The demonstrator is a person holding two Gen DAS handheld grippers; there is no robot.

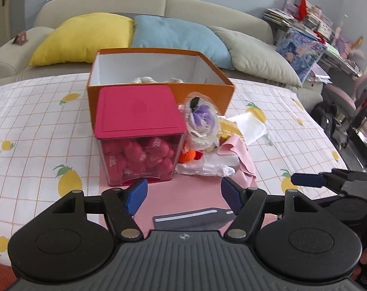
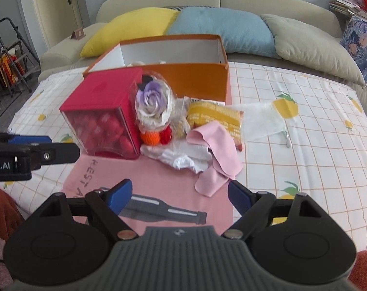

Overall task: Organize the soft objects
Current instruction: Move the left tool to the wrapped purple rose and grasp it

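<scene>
Both the left gripper [image 1: 183,194] and the right gripper [image 2: 179,196] hang empty, jaws wide apart. The pink cloth [image 2: 216,160] lies crumpled at one o'clock from the right gripper, its long axis running toward the orange box [image 2: 195,77] at twelve.

I see a bed [image 2: 316,131] under a white checked sheet printed with lemons. On it lies a pink mat [image 2: 159,184]. An open orange box [image 2: 190,77] sits further back, a red-lidded clear container [image 2: 103,111] just before it, and a sheer white pouch [image 2: 263,118] to the right.
</scene>
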